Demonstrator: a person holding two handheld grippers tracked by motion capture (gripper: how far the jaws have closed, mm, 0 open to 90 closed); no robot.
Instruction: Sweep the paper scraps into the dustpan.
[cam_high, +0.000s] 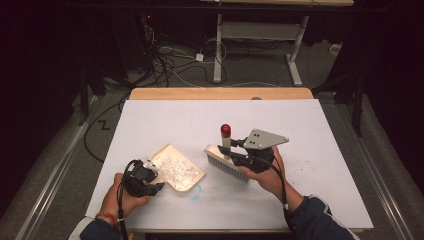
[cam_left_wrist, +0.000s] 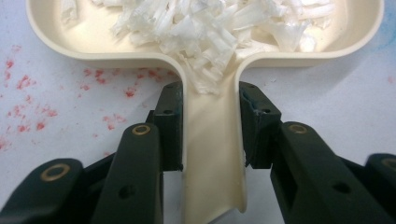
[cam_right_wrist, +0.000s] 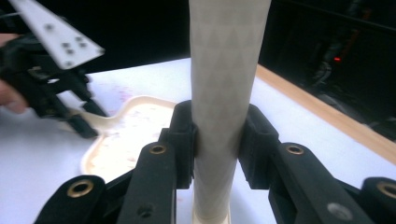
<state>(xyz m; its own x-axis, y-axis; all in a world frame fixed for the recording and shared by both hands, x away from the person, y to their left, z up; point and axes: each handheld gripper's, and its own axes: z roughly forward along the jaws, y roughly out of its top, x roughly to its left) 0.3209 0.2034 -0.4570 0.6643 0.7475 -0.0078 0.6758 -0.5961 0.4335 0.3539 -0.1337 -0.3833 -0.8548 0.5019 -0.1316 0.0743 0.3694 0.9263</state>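
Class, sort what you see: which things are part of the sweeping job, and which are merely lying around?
In the job: dustpan, white shreds, brush, left gripper, right gripper.
Lying about: cables on the floor, red specks on the table.

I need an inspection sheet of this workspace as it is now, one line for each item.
Surface: white table top with red specks and a faint blue smear.
Job's things: cream dustpan holding white shreds; brush, handle raised, red tip.
Clutter: nothing seen.
Grippers: left hand-held gripper shut on the dustpan handle; right hand-held gripper shut on the brush handle.
Cables: one trails from each gripper; more lie on the floor.
Surroundings: dark room, second table's legs behind.
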